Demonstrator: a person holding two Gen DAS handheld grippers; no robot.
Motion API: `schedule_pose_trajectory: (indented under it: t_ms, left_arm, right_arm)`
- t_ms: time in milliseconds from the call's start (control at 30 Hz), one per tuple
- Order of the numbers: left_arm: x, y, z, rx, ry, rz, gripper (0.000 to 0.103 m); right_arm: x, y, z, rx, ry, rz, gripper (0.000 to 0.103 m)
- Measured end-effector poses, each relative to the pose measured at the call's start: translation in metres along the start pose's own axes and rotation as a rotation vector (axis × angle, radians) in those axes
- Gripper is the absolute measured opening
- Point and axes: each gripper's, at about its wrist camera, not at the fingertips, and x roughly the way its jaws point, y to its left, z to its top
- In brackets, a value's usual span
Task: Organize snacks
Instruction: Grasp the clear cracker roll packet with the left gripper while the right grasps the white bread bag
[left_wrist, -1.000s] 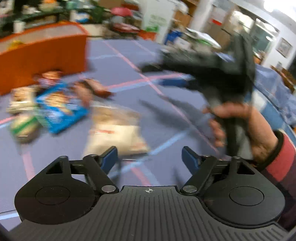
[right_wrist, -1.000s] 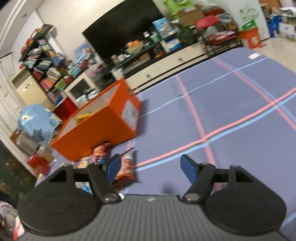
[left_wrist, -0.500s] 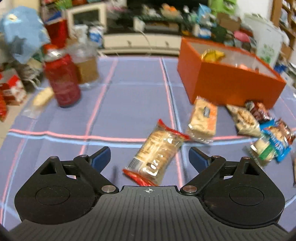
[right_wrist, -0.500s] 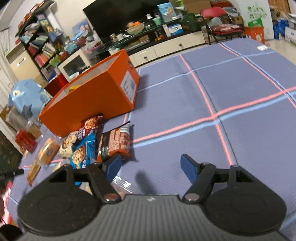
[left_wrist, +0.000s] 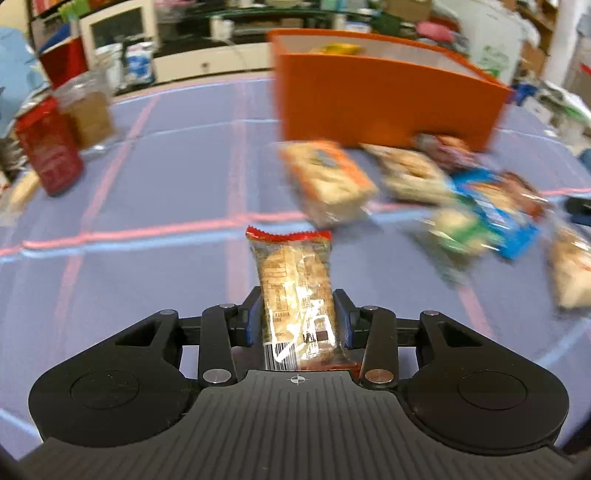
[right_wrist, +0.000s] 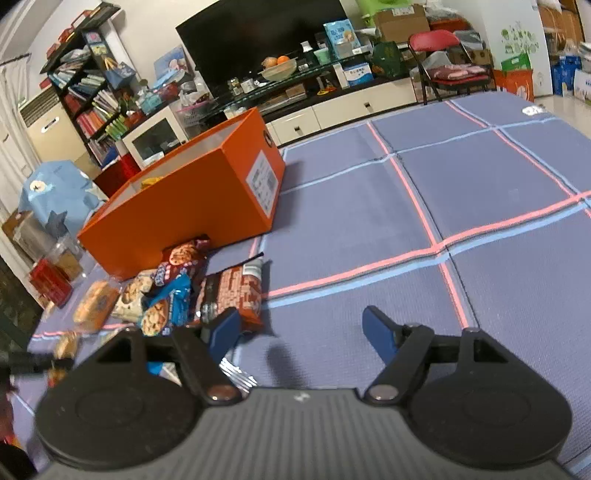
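My left gripper (left_wrist: 297, 314) is shut on a clear cracker packet with red ends (left_wrist: 291, 266), which sticks out forward over the blue mat. Beyond it stands the orange box (left_wrist: 384, 107) with a yellow snack inside. Several blurred snack packs lie in front of the box, among them an orange cracker pack (left_wrist: 325, 181) and a blue cookie pack (left_wrist: 495, 218). My right gripper (right_wrist: 301, 328) hovers over bare mat with its jaws opening and nothing between them. A brown packet (right_wrist: 236, 291) and the blue cookie pack (right_wrist: 166, 306) lie just left of it, near the orange box (right_wrist: 192, 206).
A red canister (left_wrist: 48, 147) and a glass jar (left_wrist: 88, 114) stand at the mat's far left. Beyond the mat (right_wrist: 480, 184) are a TV cabinet (right_wrist: 332, 107), a red folding chair (right_wrist: 443, 55) and a bookshelf (right_wrist: 92, 96).
My left gripper swung across the mat to the red-ended cracker packet and closed on it. The right gripper dipped slightly and its jaws widened a little.
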Motion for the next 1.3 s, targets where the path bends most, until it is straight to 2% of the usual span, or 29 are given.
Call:
schedule_pose_trajectory:
  t_ms: [67,200,300,467,600,733,833,1000,1100,1167,1233,1300]
  left_arm:
    - [-0.004,-0.025,-0.010,0.012,-0.011,-0.036,0.004]
    - [-0.003,-0.067,-0.015,0.080,-0.054,0.008,0.023]
    - [0.001,-0.072,-0.017,0.078,-0.066,-0.025,0.028]
    - [0.002,-0.070,-0.023,0.081,-0.095,-0.042,0.036]
    - [0.006,-0.067,-0.021,0.091,-0.100,-0.053,0.045]
    - [0.004,-0.066,-0.021,0.075,-0.097,-0.070,0.049]
    - [0.003,-0.064,-0.020,0.057,-0.098,-0.080,0.051]
    - [0.004,-0.061,-0.020,0.041,-0.101,-0.080,0.053]
    - [0.005,-0.062,-0.020,0.042,-0.096,-0.071,0.064]
    - [0.007,-0.064,-0.020,0.050,-0.093,-0.062,0.067]
    - [0.008,-0.068,-0.021,0.062,-0.091,-0.043,0.072]
    - [0.011,-0.071,-0.022,0.081,-0.090,-0.022,0.075]
  right_arm:
    - [-0.003,0.000,0.001,0.014,0.031,0.000,0.076]
    - [-0.021,0.008,-0.011,0.036,0.056,0.028,0.075]
    - [-0.044,0.028,-0.037,0.024,0.030,0.055,0.075]
    - [-0.058,0.062,-0.056,-0.013,0.012,-0.028,0.075]
    - [-0.072,0.074,-0.073,0.024,0.036,-0.027,0.075]
    - [-0.055,0.092,-0.071,-0.024,0.087,-0.054,0.075]
    - [-0.029,0.099,-0.062,-0.007,0.112,-0.060,0.076]
    - [-0.001,0.112,-0.051,-0.044,0.093,-0.059,0.076]
    - [-0.002,0.108,-0.057,-0.081,0.046,-0.028,0.076]
    - [-0.005,0.102,-0.063,-0.099,0.011,0.010,0.076]
    - [-0.005,0.098,-0.064,-0.084,-0.006,0.027,0.076]
    - [-0.002,0.099,-0.055,-0.022,0.020,0.012,0.076]
